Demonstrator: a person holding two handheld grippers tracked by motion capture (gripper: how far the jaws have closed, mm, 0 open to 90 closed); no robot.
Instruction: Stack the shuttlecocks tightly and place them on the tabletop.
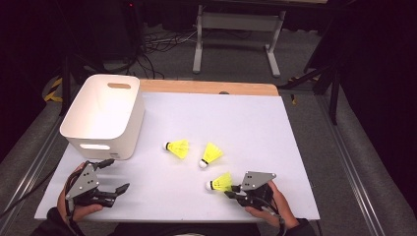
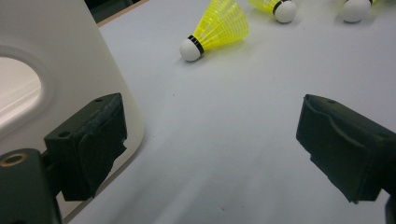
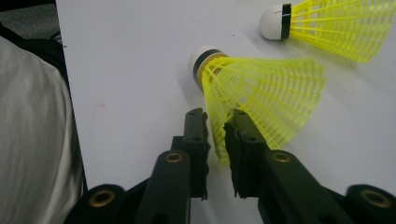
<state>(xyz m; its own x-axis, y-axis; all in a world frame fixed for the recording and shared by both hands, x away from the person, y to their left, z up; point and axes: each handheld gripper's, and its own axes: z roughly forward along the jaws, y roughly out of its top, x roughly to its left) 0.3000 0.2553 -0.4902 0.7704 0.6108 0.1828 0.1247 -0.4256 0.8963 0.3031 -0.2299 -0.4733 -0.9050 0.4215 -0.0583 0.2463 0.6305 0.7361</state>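
The right claw [image 1: 235,189] grips the yellow skirt edge of the nearest shuttlecock [image 1: 220,183], which lies on the desk [image 1: 255,128] at near right, long axis left-right, white cork pointing left. The left claw [image 1: 112,176] hangs wide open beside the white bin [image 1: 105,115], holding nothing.

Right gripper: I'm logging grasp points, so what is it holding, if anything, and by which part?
The right gripper pinches the nearest shuttlecock by the rim of its yellow skirt, not the cork. The left gripper is open, holding nothing.
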